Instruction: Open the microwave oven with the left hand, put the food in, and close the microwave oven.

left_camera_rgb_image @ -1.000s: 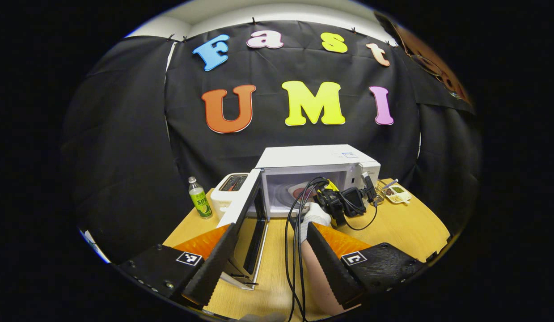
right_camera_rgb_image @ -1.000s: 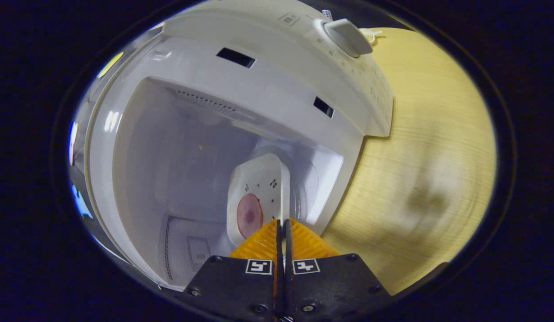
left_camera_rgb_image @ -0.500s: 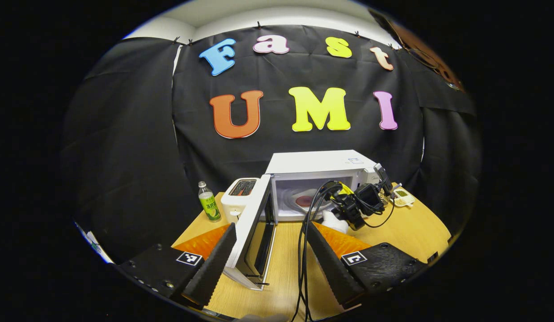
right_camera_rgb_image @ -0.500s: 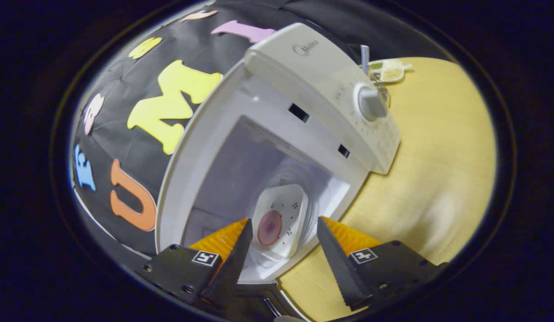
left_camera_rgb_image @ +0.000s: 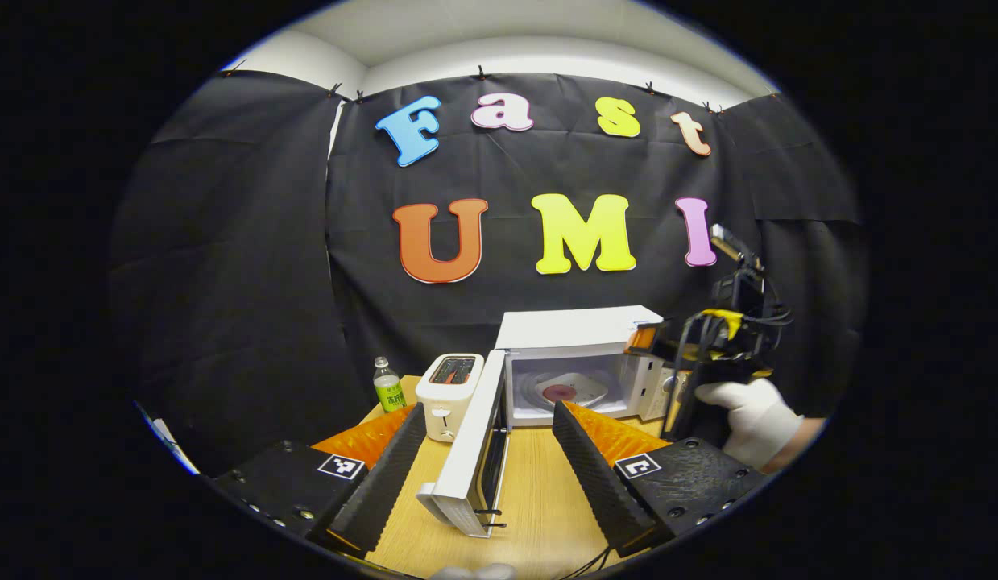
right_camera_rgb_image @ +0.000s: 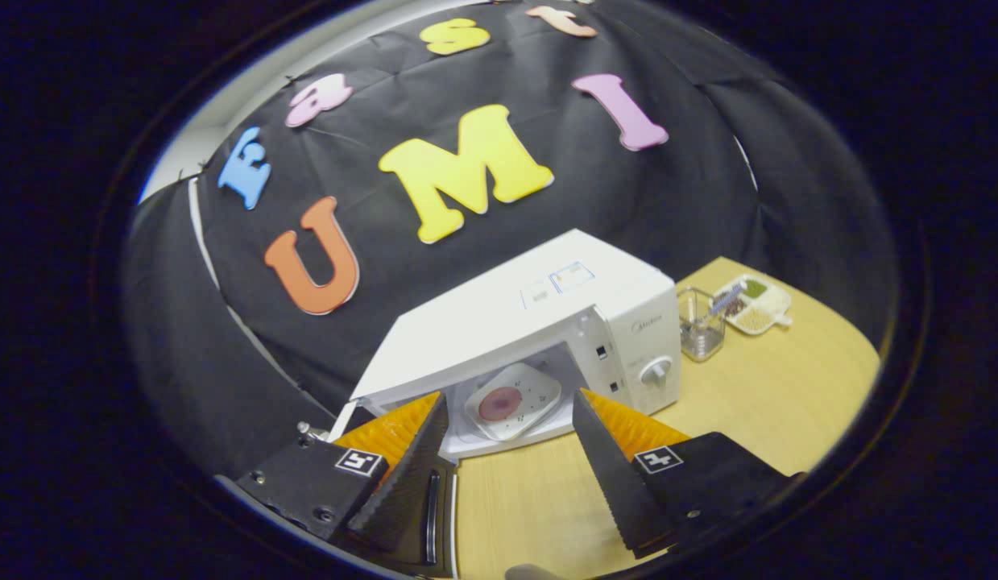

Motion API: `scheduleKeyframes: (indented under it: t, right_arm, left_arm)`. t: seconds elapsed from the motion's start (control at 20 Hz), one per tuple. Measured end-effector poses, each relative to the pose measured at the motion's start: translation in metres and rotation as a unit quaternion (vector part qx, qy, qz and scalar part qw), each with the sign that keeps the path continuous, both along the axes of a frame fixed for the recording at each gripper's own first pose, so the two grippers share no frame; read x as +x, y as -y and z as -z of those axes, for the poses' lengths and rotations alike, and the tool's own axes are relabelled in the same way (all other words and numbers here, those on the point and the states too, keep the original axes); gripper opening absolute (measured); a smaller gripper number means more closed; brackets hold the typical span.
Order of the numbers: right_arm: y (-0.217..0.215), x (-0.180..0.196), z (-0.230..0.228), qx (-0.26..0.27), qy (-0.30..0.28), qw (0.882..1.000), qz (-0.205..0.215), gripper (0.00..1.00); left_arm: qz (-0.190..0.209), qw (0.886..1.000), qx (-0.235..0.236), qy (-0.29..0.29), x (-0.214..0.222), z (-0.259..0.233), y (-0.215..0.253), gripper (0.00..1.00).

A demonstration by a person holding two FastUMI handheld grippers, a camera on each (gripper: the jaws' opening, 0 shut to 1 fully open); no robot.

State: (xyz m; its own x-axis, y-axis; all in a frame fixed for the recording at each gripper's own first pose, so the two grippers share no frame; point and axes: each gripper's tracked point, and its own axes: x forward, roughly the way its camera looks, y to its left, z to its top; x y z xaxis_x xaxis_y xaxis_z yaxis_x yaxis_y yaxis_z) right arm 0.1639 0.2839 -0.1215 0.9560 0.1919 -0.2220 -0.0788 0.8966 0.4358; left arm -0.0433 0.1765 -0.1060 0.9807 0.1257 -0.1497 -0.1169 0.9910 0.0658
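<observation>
Seen from the left gripper view: a light wooden tabletop (left_camera_rgb_image: 539,491) in front of a black cloth wall, with a white boxy microwave oven (left_camera_rgb_image: 579,362) standing at the far side. Its white-framed, dark-windowed door (left_camera_rgb_image: 474,451) swung wide open to the left, reaching toward the near edge of the table. Inside the lit cavity, a white square plate carrying a round pink slice of food (left_camera_rgb_image: 575,391), lying flat on the turntable. Just left of the oven, a white two-slot toaster (left_camera_rgb_image: 449,385), and left of that a small clear bottle with a green label (left_camera_rgb_image: 388,387). Left gripper (left_camera_rgb_image: 486,451) held low at the near side, fingers spread wide and grasping nothing, the open door's edge seen between them. At the far right, a white-gloved hand (left_camera_rgb_image: 748,411) holding the right gripper (left_camera_rgb_image: 652,338) raised beside the oven's right front corner, black cables hanging from it. From the right gripper view: right gripper (right_camera_rgb_image: 507,435) released, fingers parted and empty, looking down at the open oven (right_camera_rgb_image: 547,322) with the plate of food (right_camera_rgb_image: 511,399) resting in the cavity, well apart from the fingertips. To the right of the oven on the table, a small clear glass container (right_camera_rgb_image: 698,326) with utensils standing in it, and farther right a white sectioned dish of assorted foods (right_camera_rgb_image: 756,302).
</observation>
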Motion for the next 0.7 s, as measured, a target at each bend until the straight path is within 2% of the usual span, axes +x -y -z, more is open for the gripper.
scheduleKeyframes:
  t: [0.2,0.35,0.5,0.7]
  right_arm:
    - [0.031,-0.053,-0.055,-0.099,0.054,0.993,-0.021,0.99]
    - [0.075,-0.09,-0.079,-0.17,0.086,0.982,0.005,1.0]
    - [0.107,-0.121,-0.095,-0.189,0.1,0.976,0.03,1.0]
    - [0.15,-0.135,-0.095,-0.197,0.094,0.974,0.062,1.0]
  left_arm:
    - [-0.009,0.999,-0.004,0.033,-0.003,-0.016,-0.027,0.97]
    - [-0.026,0.999,-0.011,0.04,-0.009,-0.012,-0.054,0.96]
    - [-0.039,0.998,-0.021,0.036,-0.009,-0.002,-0.077,0.97]
    - [-0.057,0.997,-0.021,0.037,-0.004,0.004,-0.103,0.97]
